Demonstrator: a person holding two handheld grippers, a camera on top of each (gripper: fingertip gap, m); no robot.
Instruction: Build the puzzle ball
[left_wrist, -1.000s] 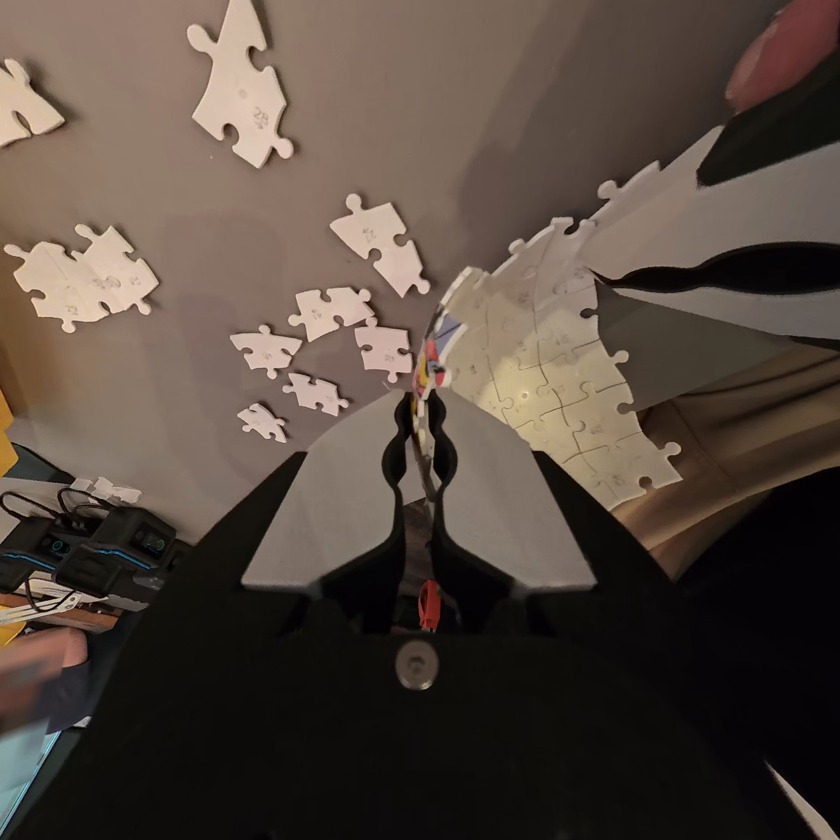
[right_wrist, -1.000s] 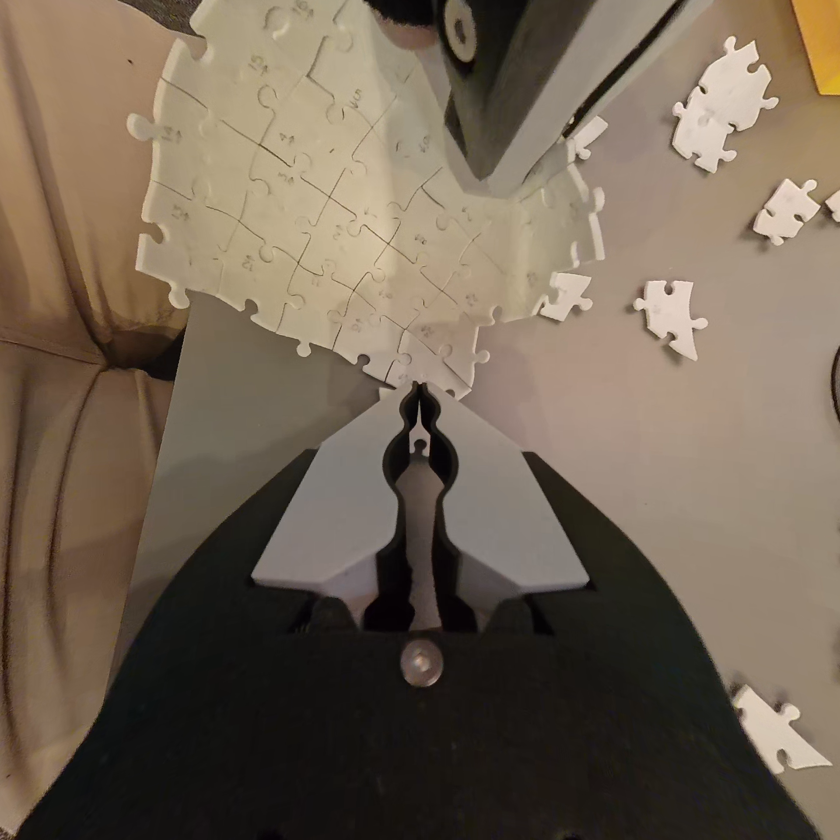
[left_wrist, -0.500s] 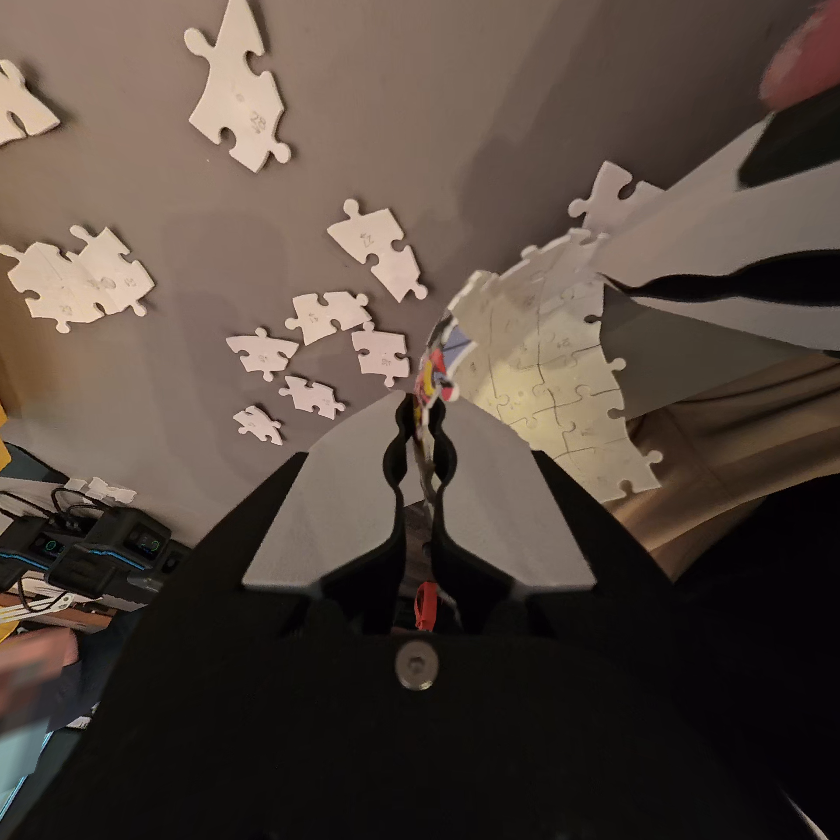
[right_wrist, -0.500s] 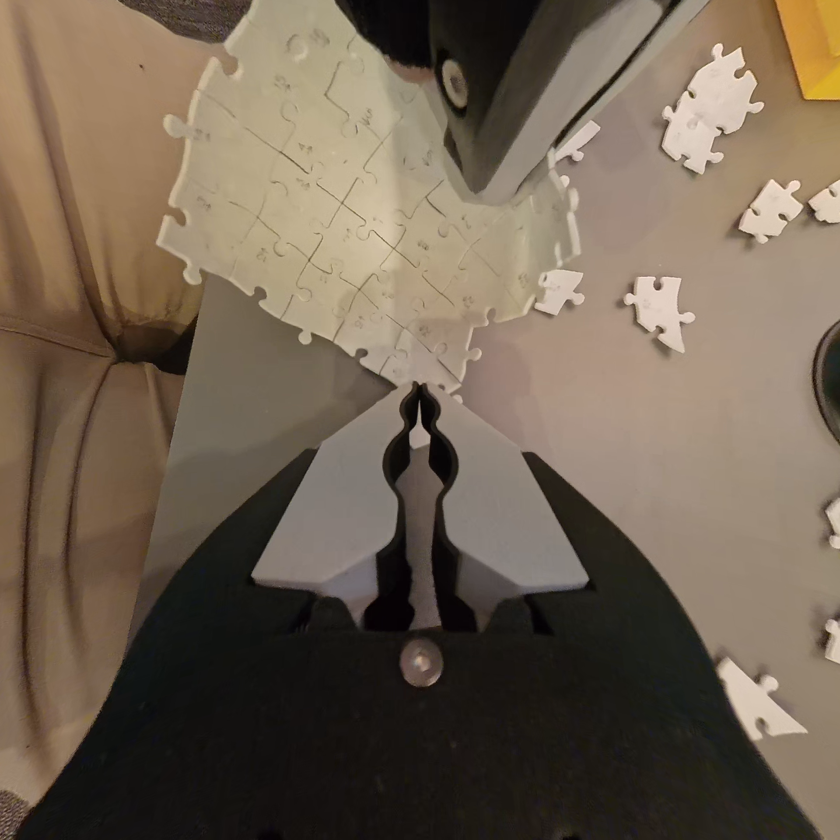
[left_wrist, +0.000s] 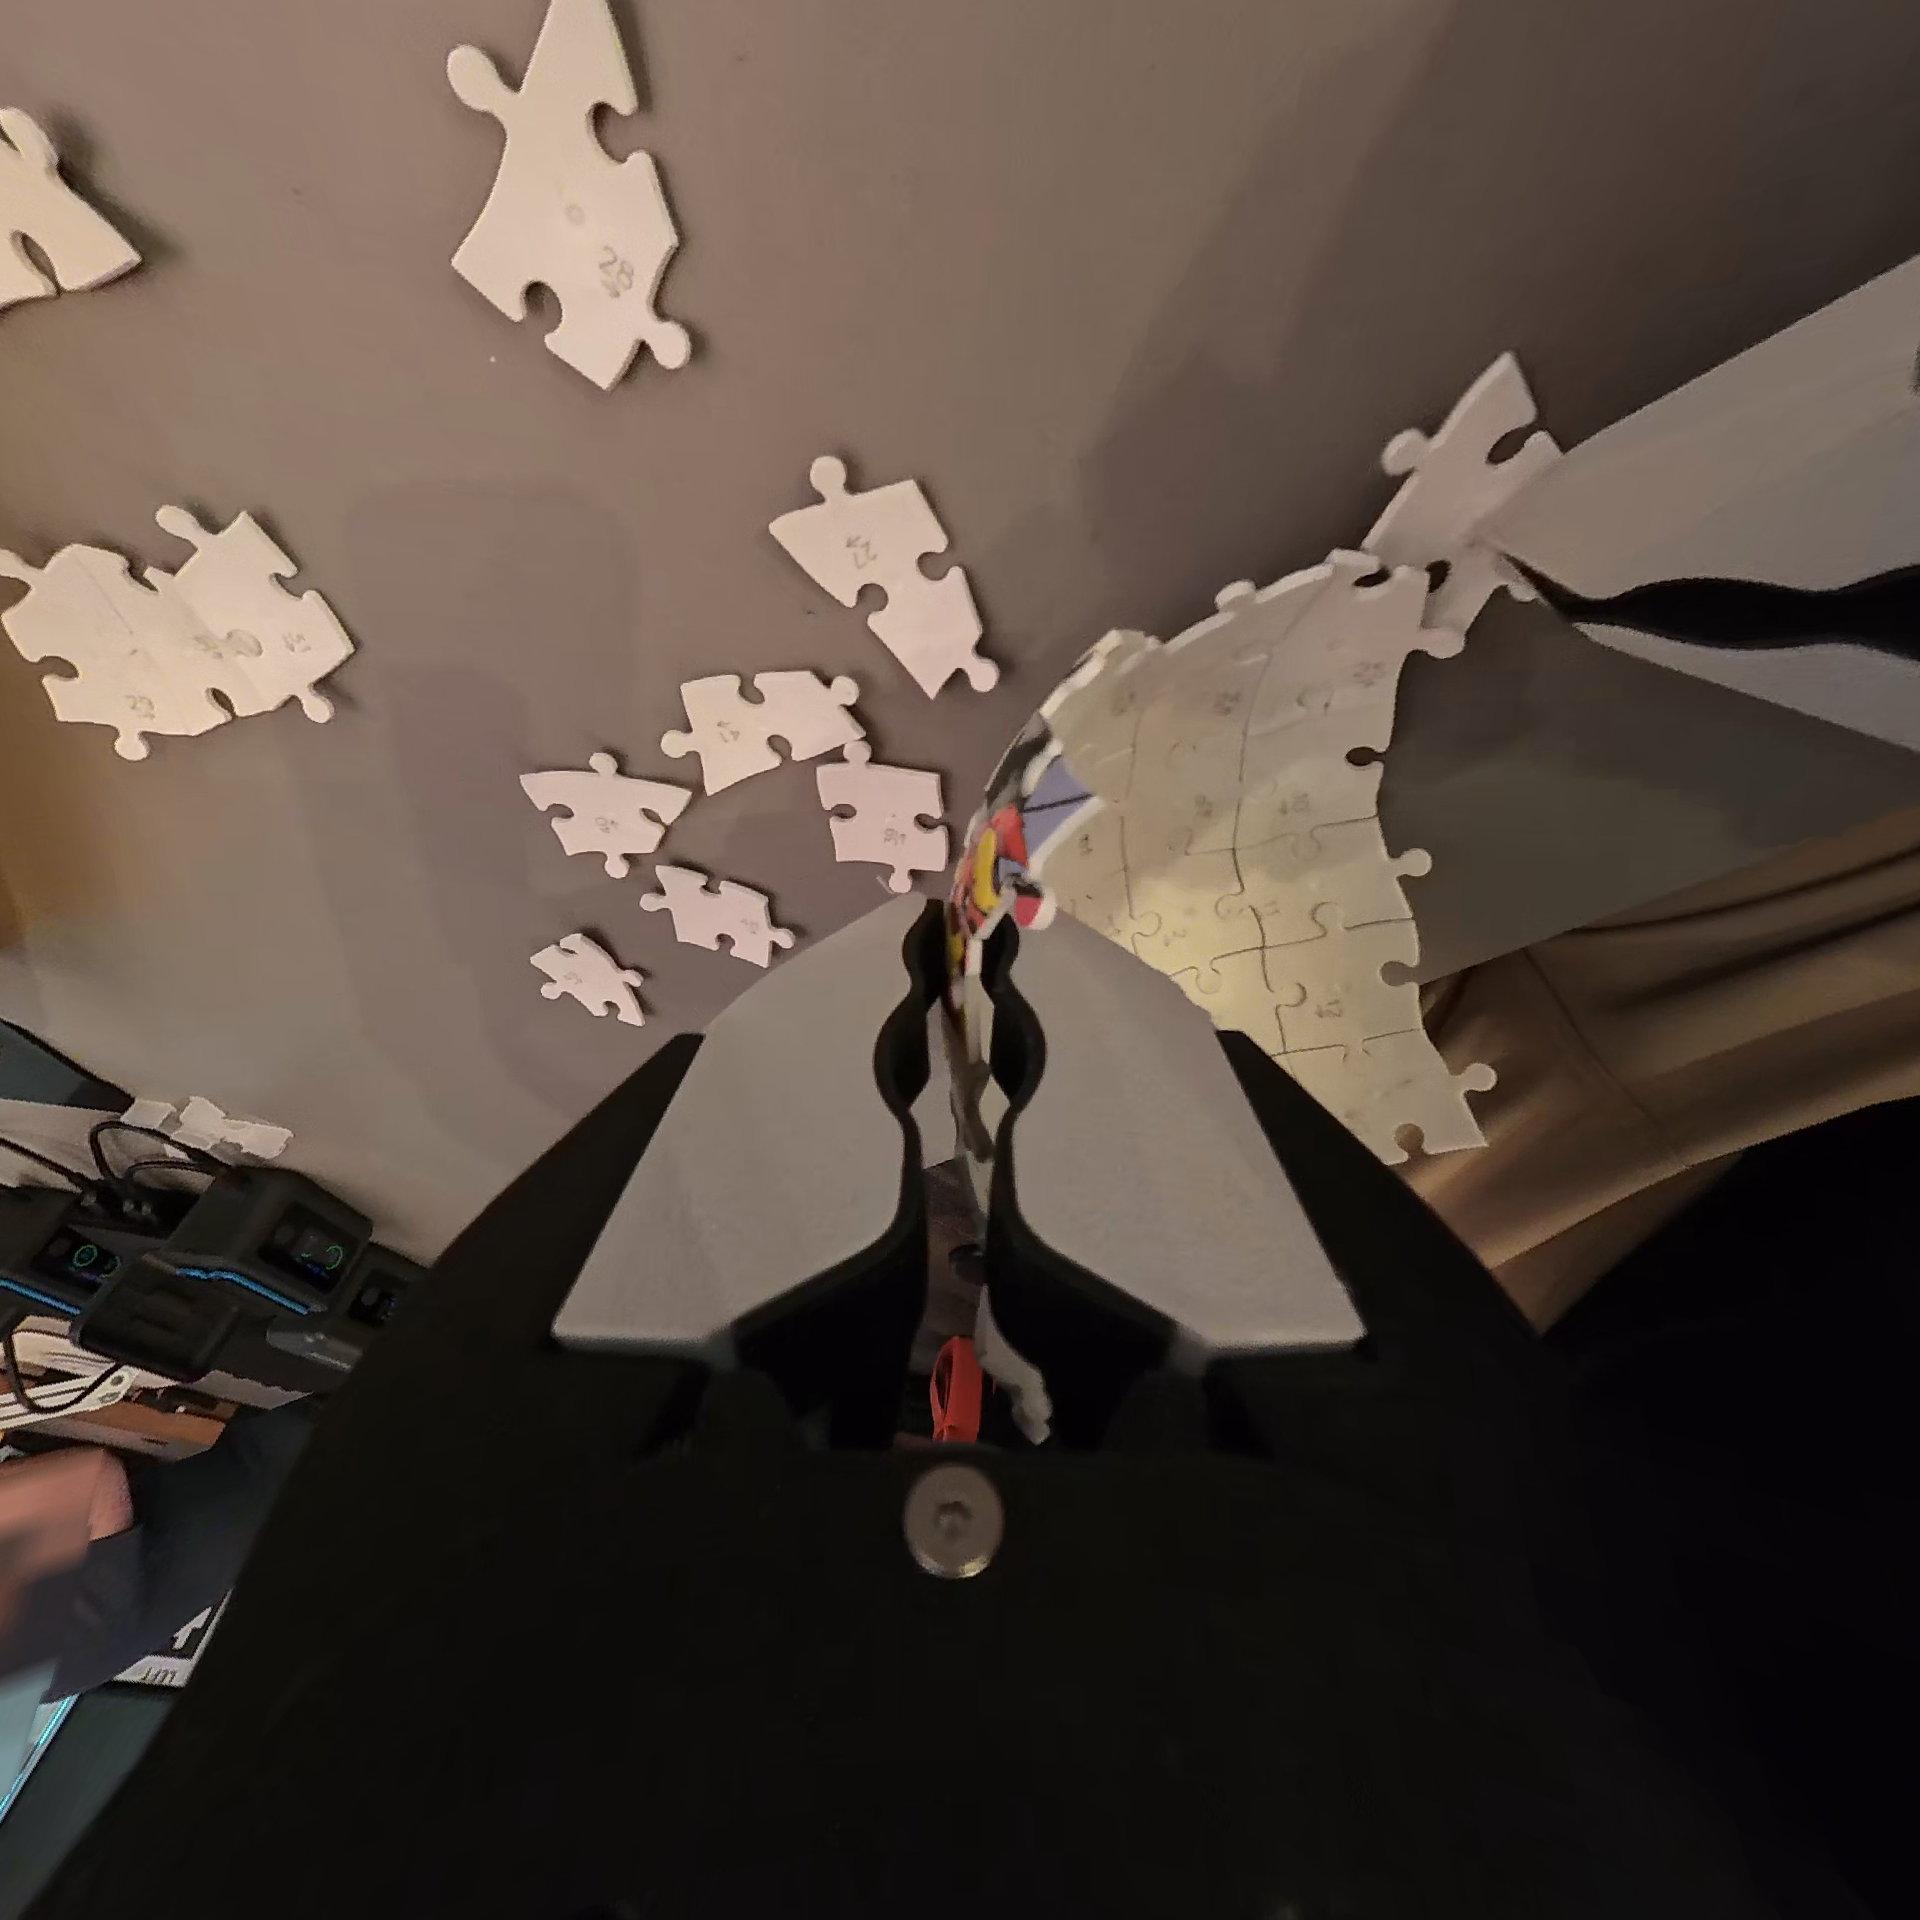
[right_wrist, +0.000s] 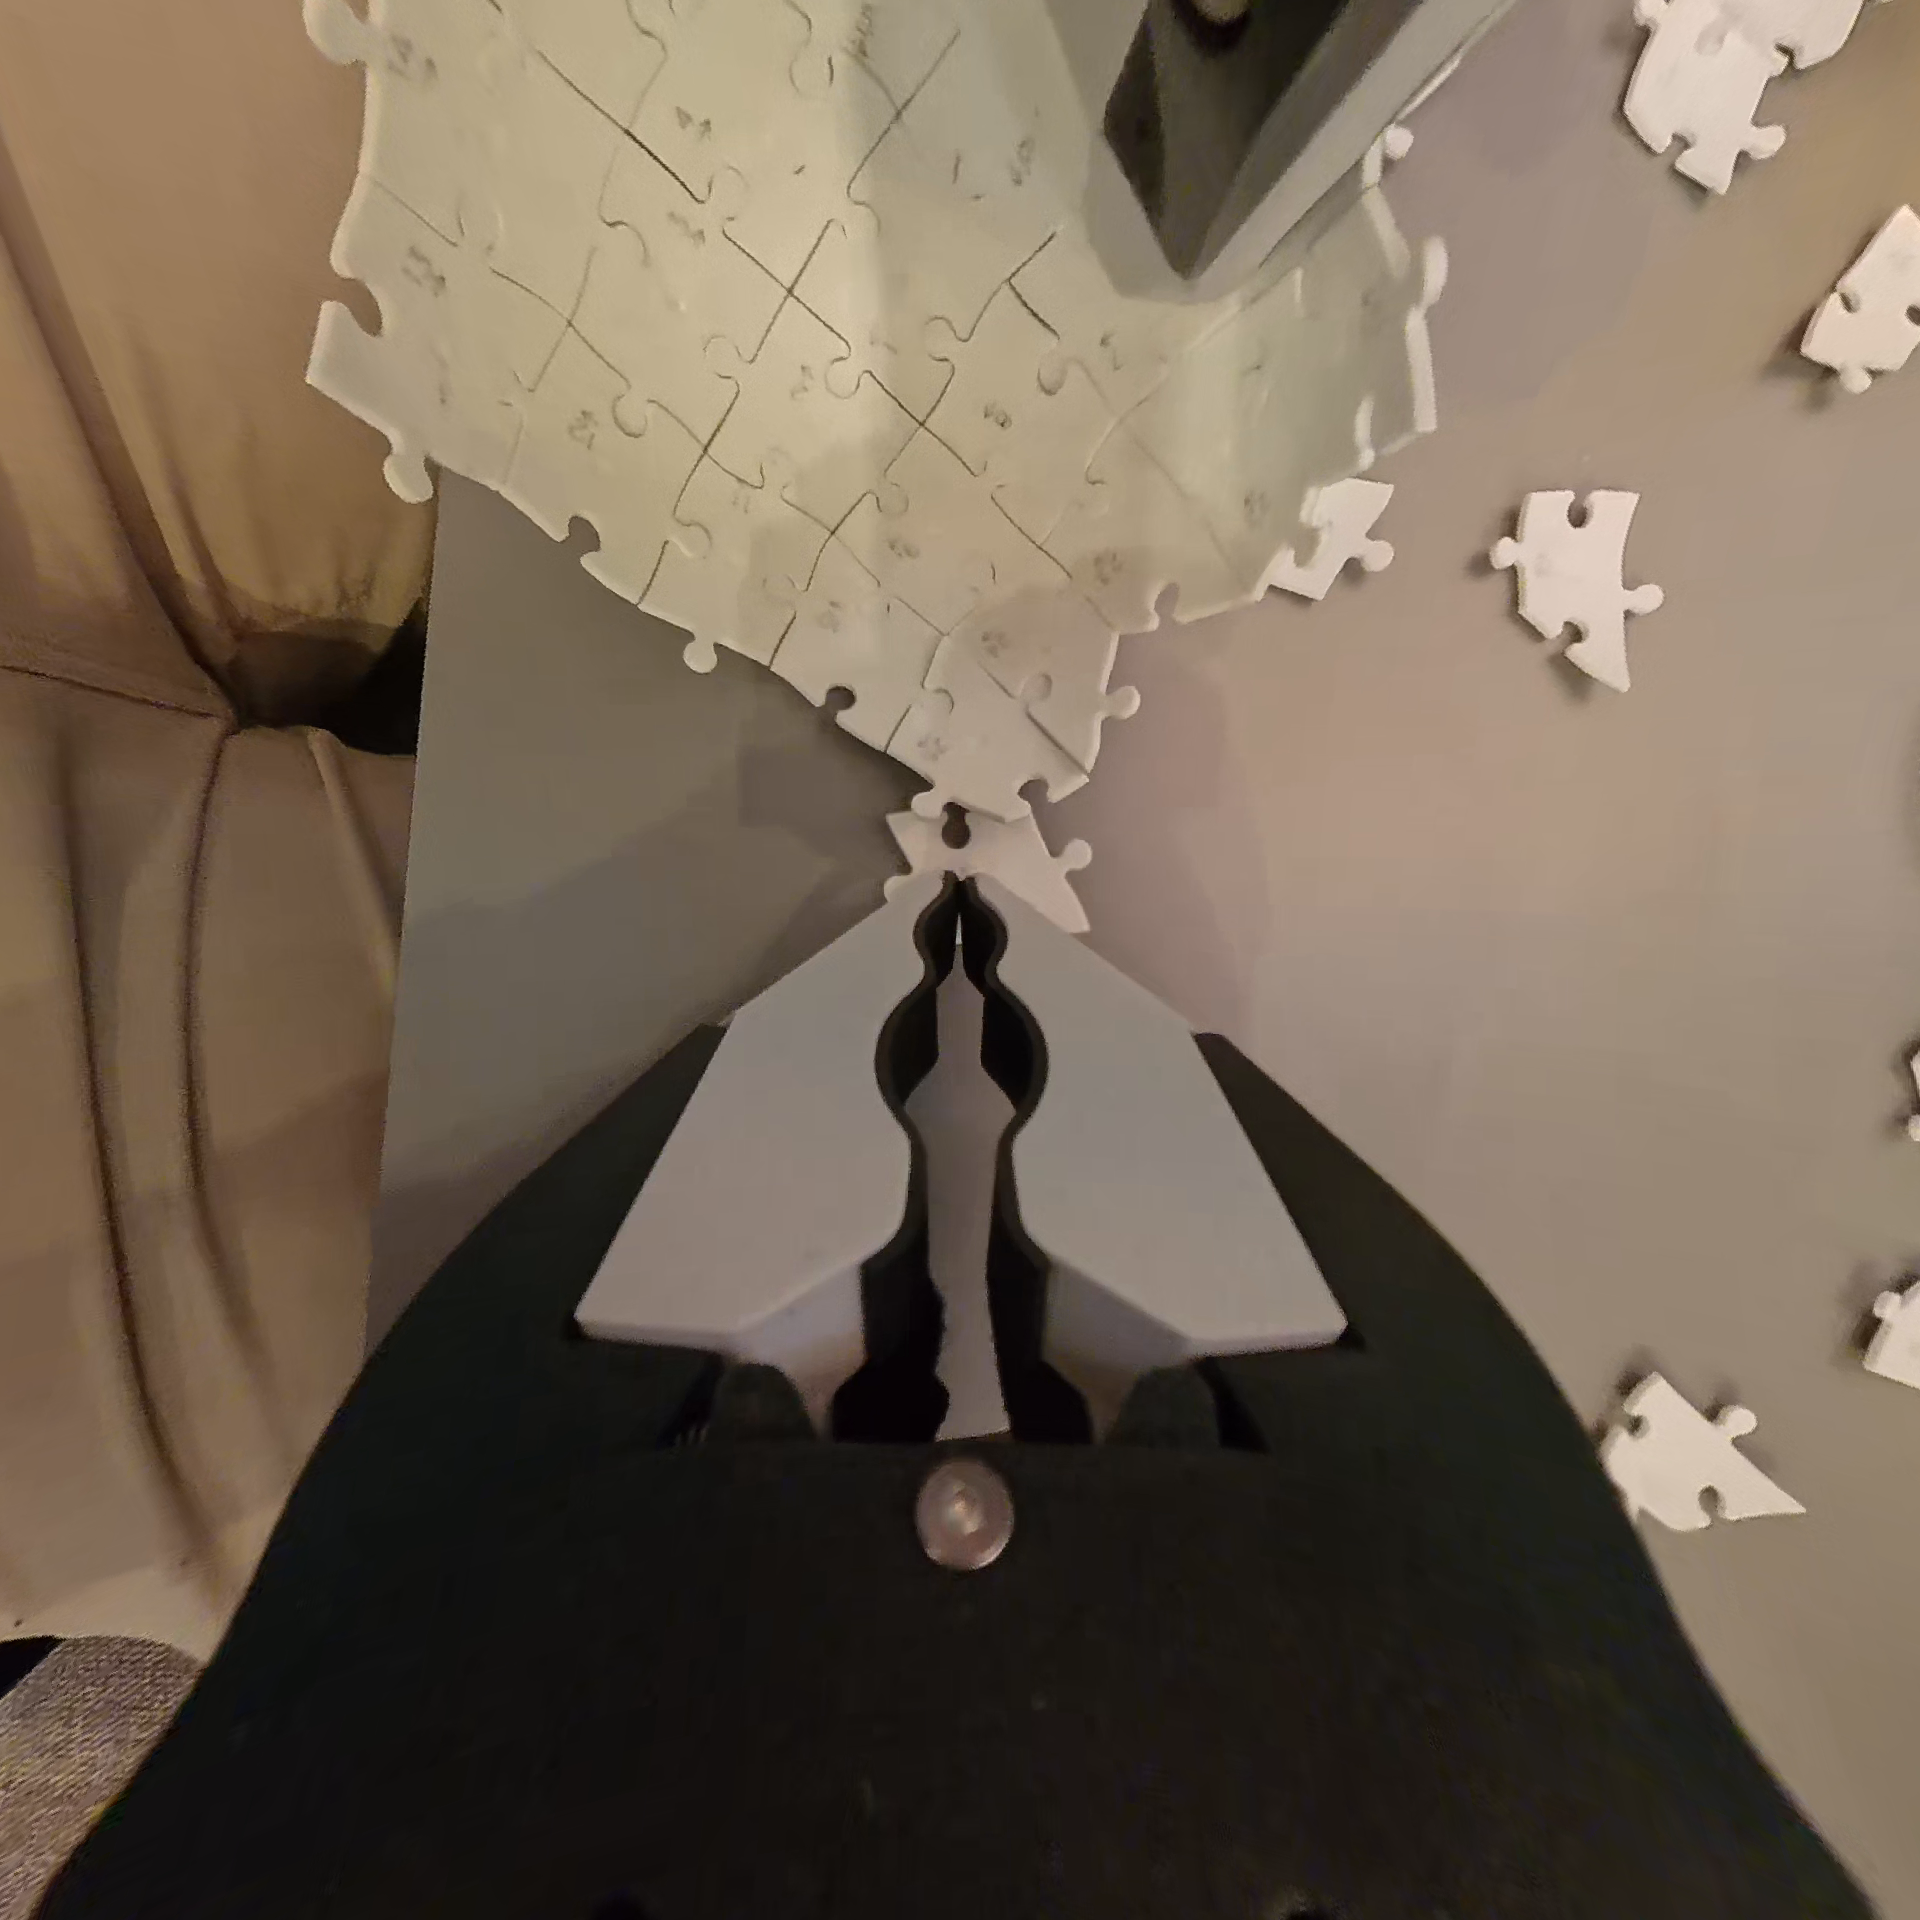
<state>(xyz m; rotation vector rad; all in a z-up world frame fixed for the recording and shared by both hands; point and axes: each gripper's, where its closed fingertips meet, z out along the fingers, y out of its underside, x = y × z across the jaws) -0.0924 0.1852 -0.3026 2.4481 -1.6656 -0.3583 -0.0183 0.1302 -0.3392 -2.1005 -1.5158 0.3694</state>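
- While held above the grey table (left_wrist: 1039, 260), curved shell (left_wrist: 1247, 862) pinched at its rim by left gripper (left_wrist: 971, 935).
- Right gripper (right_wrist: 956, 883) clamped on piece (right_wrist: 987, 847), touching shell's near edge.
- Loose pieces (left_wrist: 727, 727) scattered far left.

Matt white puzzle shell (right_wrist: 852, 343), matt grey table (left_wrist: 1039, 260), beige creased upholstery (right_wrist: 156, 727).

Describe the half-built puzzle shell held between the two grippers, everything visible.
The puzzle shell is a curved, dome-like sheet of interlocked pieces, its pale inner side faintly marked, the outer side printed in colour at one edge. Knobs ring its ragged rim. The left gripper is clamped on that edge; the right gripper presses a loose piece against the opposite rim.
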